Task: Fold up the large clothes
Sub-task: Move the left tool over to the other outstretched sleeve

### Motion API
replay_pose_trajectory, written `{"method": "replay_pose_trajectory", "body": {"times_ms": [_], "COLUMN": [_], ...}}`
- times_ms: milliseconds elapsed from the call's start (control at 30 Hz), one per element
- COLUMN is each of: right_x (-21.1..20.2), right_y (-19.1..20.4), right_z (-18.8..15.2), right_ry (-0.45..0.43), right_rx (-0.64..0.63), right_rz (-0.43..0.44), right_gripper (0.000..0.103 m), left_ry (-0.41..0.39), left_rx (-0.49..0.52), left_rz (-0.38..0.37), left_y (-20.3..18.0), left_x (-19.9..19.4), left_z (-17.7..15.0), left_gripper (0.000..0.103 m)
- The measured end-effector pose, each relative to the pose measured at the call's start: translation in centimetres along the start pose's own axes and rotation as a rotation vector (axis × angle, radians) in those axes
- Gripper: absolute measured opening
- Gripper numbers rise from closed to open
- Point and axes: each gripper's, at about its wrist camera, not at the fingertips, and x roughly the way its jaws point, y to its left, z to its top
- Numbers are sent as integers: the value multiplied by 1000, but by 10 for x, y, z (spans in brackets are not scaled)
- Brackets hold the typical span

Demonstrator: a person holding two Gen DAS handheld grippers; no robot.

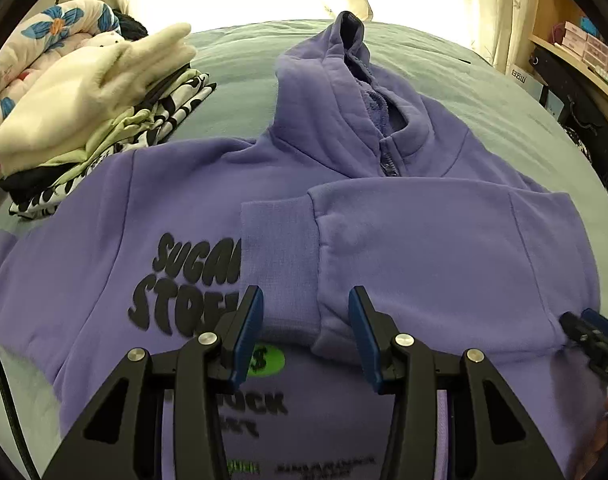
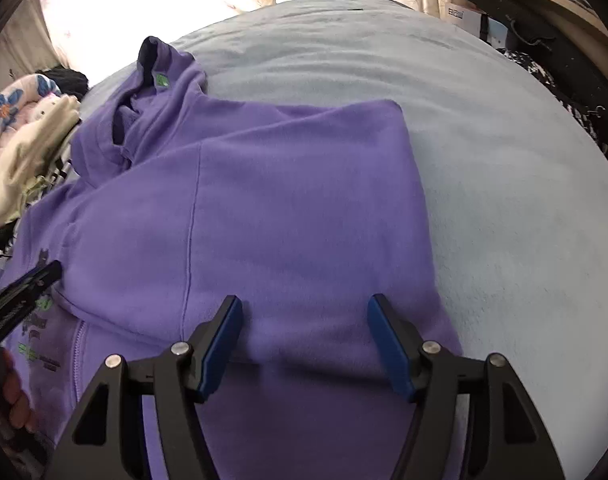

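Note:
A purple zip hoodie (image 1: pixel 384 128) with black lettering lies front up on the bed, hood toward the far side. Its right side and sleeve are folded over the chest. The ribbed sleeve cuff (image 1: pixel 279 248) fills the gap between the pads of my left gripper (image 1: pixel 306 300), which is shut on its near end, slightly above the printed front. In the right wrist view, the folded purple panel (image 2: pixel 283 200) lies flat. My right gripper (image 2: pixel 304 308) stands open just over its near edge, pads apart from the cloth. Each gripper shows at the edge of the other's view.
A pile of folded clothes (image 1: pixel 83 112) and a flowered quilt (image 1: pixel 43 32) sit at the left on the pale green bedsheet (image 2: pixel 504 200). Shelves with boxes (image 1: pixel 584 44) stand at the right beyond the bed. Bright curtains hang behind. A hand (image 2: pixel 11 396) holds the left gripper.

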Motion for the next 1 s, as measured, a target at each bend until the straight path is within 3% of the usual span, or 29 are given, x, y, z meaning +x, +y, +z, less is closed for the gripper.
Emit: {"method": "replay_pose_trajectory", "body": {"times_ms": [167, 300, 367, 633, 1000], "right_x": [-18, -39, -53, -109, -148], "right_y": [12, 10, 16, 72, 189], "right_z": [-11, -36, -53, -101, -110], "right_ry": [27, 97, 92, 45, -70], "right_rx": [21, 125, 134, -2, -197], "right_rz": [-75, 38, 46, 18, 16], "right_gripper": [66, 67, 67, 67, 67], "left_ry": [-11, -21, -23, -33, -77], "left_rx": [-12, -22, -39, -47, -188], "left_rz": [-30, -39, -42, 6, 65], "left_y": [1, 9, 17, 64, 182], "left_x": [-37, -76, -94, -152, -186], "left_z": [-16, -37, -49, -90, -119], "left_gripper": [43, 43, 45, 48, 53]}}
